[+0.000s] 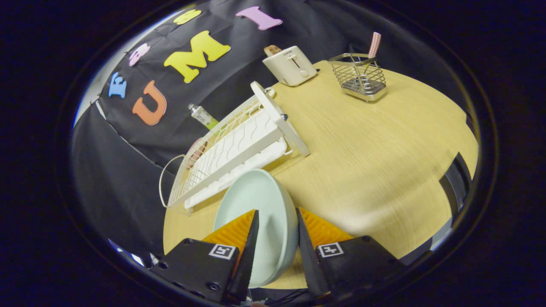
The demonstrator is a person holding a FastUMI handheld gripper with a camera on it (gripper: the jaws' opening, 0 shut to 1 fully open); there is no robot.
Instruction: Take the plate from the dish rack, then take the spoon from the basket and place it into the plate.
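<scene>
A pale mint plate point(256, 204) stands on edge between my two fingers, held above the wooden table point(375, 162). My gripper point(277, 217) is shut on the plate's rim, with one finger point(249, 238) on its inner face and the other behind its back. Just beyond the plate lies the white dish rack point(239, 149), its slots bare. At the far side of the table stands a wire basket point(360, 76), and a spoon point(374, 44) with a pink checked handle sticks up out of it.
A cream toaster point(290, 65) with a slice of bread sits beside the rack's far end. A tube point(204, 116) lies behind the rack, near the booth wall. Bare tabletop stretches between the plate and the basket.
</scene>
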